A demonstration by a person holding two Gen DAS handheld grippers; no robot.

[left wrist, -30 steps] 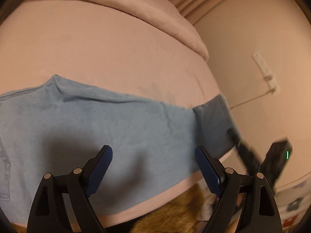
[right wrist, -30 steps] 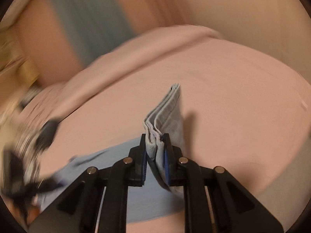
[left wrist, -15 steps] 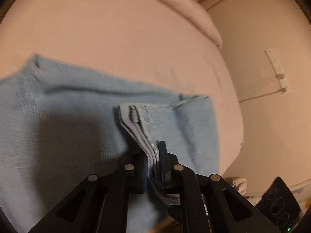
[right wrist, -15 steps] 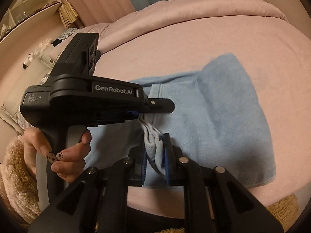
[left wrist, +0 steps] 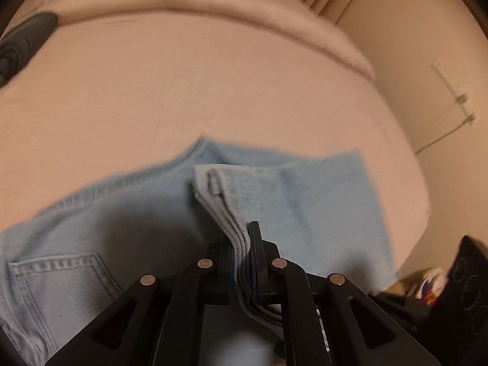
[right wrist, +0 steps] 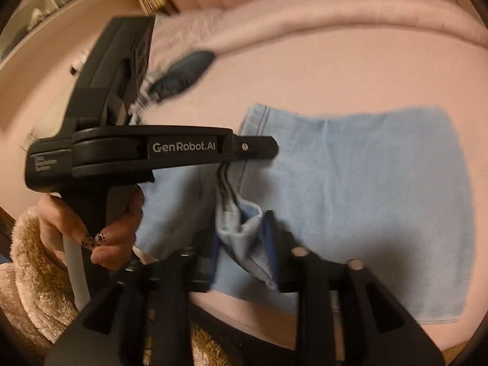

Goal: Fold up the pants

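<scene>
Jeans (left wrist: 320, 201) folded on pink bed (left wrist: 213, 91), long axis running left-right across both views.
We see left gripper (left wrist: 244, 262) clenched on hem layers; right gripper (right wrist: 244, 244) jaws opening, hem loose btwn them. Only right view shows hand (right wrist: 116, 228); only left shows back pocket (left wrist: 61, 277).

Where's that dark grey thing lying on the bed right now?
The dark grey object lies far back on the pink bed, near the rolled pink blanket, beyond the folded jeans. In the left wrist view it sits at the far left edge.

One pair of pants (left wrist: 305, 201), two hand-held grippers (left wrist: 242, 244), one dark object (right wrist: 183, 73)
</scene>
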